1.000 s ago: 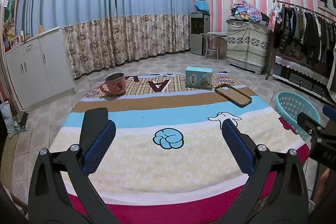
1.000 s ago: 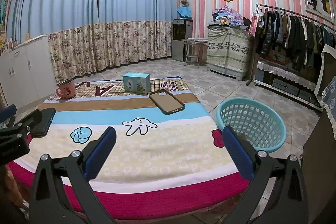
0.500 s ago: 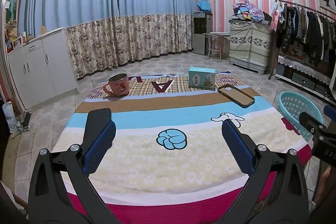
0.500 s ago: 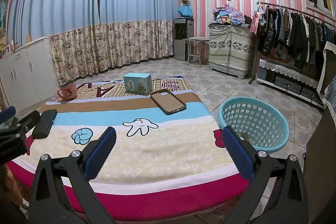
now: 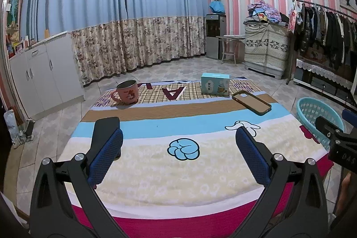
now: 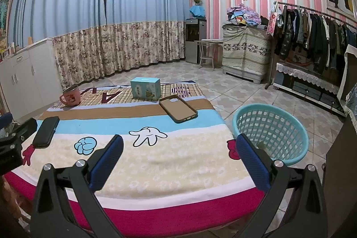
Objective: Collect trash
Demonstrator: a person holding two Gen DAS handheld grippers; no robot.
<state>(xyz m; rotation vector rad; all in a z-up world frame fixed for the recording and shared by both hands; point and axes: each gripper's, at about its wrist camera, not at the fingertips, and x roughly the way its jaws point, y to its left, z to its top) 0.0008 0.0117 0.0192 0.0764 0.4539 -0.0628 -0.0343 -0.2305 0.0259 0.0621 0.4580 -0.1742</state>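
On the table with the cartoon cloth (image 5: pixel 178 180) (image 6: pixel 178 173) I see a pink mug (image 5: pixel 127 92) (image 6: pixel 71 96), a teal box (image 5: pixel 215 84) (image 6: pixel 145 88), a brown phone case (image 5: pixel 251 102) (image 6: pixel 178 108) and a black case (image 5: pixel 106 126) (image 6: pixel 45 132). The black case is partly hidden behind my left finger in the left wrist view. On the floor right of the table stands a teal mesh basket (image 5: pixel 312 110) (image 6: pixel 272 124). My left gripper (image 5: pixel 178 137) and right gripper (image 6: pixel 179 142) hover open over the table's near edge, both holding nothing.
White cabinets (image 5: pixel 40 73) line the left wall. A clothes rack (image 6: pixel 312 37) and a covered chest (image 6: pixel 245 55) stand at the right. Tiled floor (image 6: pixel 245 93) lies beyond the table, with curtains behind it.
The left wrist view has drifted a little. Both grippers stay open, and nothing on the table has moved.
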